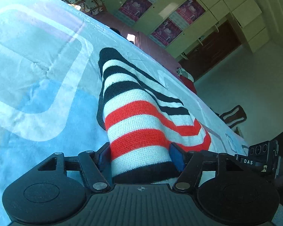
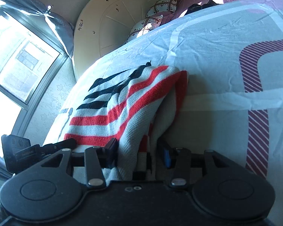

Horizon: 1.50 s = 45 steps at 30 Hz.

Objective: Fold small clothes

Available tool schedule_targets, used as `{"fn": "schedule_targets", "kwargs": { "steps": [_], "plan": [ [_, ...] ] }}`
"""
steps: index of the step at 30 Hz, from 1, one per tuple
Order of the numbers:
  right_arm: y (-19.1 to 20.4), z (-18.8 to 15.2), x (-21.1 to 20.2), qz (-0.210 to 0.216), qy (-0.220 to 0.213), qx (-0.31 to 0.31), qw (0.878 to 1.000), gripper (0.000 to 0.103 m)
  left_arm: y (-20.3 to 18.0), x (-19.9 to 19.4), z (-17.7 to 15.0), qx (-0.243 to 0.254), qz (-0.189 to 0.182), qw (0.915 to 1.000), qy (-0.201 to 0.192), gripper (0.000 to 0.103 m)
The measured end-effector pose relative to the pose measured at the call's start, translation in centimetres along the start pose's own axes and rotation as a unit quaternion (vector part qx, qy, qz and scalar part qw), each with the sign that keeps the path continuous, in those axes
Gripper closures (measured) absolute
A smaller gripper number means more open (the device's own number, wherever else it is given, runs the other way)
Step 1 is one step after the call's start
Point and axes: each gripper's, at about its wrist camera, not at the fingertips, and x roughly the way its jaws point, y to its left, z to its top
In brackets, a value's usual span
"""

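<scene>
Gripping status, left gripper (image 1: 141, 158): pinching the near end of the striped knit garment (image 1: 139, 124), cloth filling the gap between both fingers; blue pad (image 1: 176, 159) pressed against the right side of the fabric.
Gripping status, right gripper (image 2: 139, 158): closed on a bunched fold of the striped knit garment (image 2: 122, 101); left finger against the cloth, blue pad (image 2: 167, 158) just beside the fold on the right, contact on that side hard to confirm.
Garment position, left wrist view: running straight ahead from the fingers, rising from the jaws, then lying on the bedspread (image 1: 37, 79); black stripes at the far end, red stripes nearer the fingers, a black band right at the grip.
Garment position, right wrist view: ahead and to the left of the fingers, draped in a raised fold, far part resting on the bedspread (image 2: 217, 56); red stripes near, black stripes farther off.
Containers: wall cabinets (image 1: 226, 9) far ahead and to the right of the left gripper, doors shut, contents not visible.
Surroundings: patterned pillows (image 2: 154, 20) far ahead of the right gripper, near the round headboard (image 2: 107, 24); window (image 2: 15, 60) off to the left.
Other tool: black body of the opposite gripper at the right edge of the left wrist view and the left edge of the right wrist view.
</scene>
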Motion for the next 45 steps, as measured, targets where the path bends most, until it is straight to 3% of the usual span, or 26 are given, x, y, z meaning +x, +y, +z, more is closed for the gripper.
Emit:
{"fn": "schedule_targets", "kwargs": {
  "steps": [3, 5, 9, 13, 14, 16, 18, 19, 21, 24, 28, 34, 38, 45],
  "plan": [
    [0.4, -1.1, -1.4, 0.016, 0.019, -0.002, 1.0, 0.048, -0.7, -1.3, -1.3, -0.007, -0.006, 1.0, -0.002, 0.032],
    [0.4, -2.2, -1.0, -0.006, 0.041, -0.023, 0.999, 0.047, -0.6, -0.7, -2.5, -0.006, 0.013, 0.9999, 0.005, 0.032],
    [0.0, -3.0, -1.2, -0.01, 0.018, 0.005, 1.0, 0.048, -1.6, -0.5, -3.5, 0.0, 0.033, 0.9993, -0.017, 0.032],
    [1.9, -3.9, -2.7, -0.035, -0.003, -0.016, 0.999, 0.05, -3.6, -1.8, -4.4, 0.015, 0.06, 0.9978, -0.025, 0.031],
    [2.2, -4.2, -3.2, -0.042, -0.006, -0.018, 0.999, 0.05, -4.2, -2.2, -4.8, 0.021, 0.069, 0.9971, -0.027, 0.027],
    [2.9, -4.8, -4.1, -0.072, -0.02, -0.031, 0.997, 0.048, -5.3, -2.9, -5.7, 0.042, 0.121, 0.9913, -0.031, 0.002],
    [3.9, -5.5, -5.4, -0.103, -0.046, -0.046, 0.993, 0.034, -5.8, -4.0, -6.7, 0.06, 0.172, 0.9825, -0.04, 0.0],
    [4.3, -5.7, -6.0, -0.117, -0.056, -0.051, 0.99, 0.02, -5.8, -4.5, -7.0, 0.057, 0.181, 0.9808, -0.043, 0.0],
    [5.2, -6.1, -7.3, -0.139, -0.073, -0.057, 0.986, 0.011, -6.1, -5.5, -7.5, 0.053, 0.197, 0.9775, -0.053, 0.0],
    [6.2, -6.8, -8.7, -0.157, -0.085, -0.066, 0.982, 0.005, -7.2, -6.9, -8.3, 0.059, 0.227, 0.97, -0.065, 0.0],
    [7.3, -7.9, -10.6, -0.165, -0.09, -0.074, 0.979, 0.0, -9.7, -9.3, -9.2, 0.079, 0.215, 0.9695, -0.088, 0.0],
    [10.4, -11.7, -15.6, -0.187, -0.117, -0.075, 0.973, 0.0, -16.3, -13.5, -12.2, 0.127, 0.219, 0.9591, -0.126, 0.0],
    [13.0, -15.3, -19.8, -0.209, -0.147, -0.101, 0.961, 0.0, -20.2, -16.4, -15.5, 0.156, 0.208, 0.956, -0.135, 0.0],
    [17.5, -22.2, -26.4, -0.232, -0.178, -0.156, 0.943, 0.0, -25.6, -24.4, -22.1, 0.169, 0.22, 0.9454, -0.171, 0.0]
  ]
}}
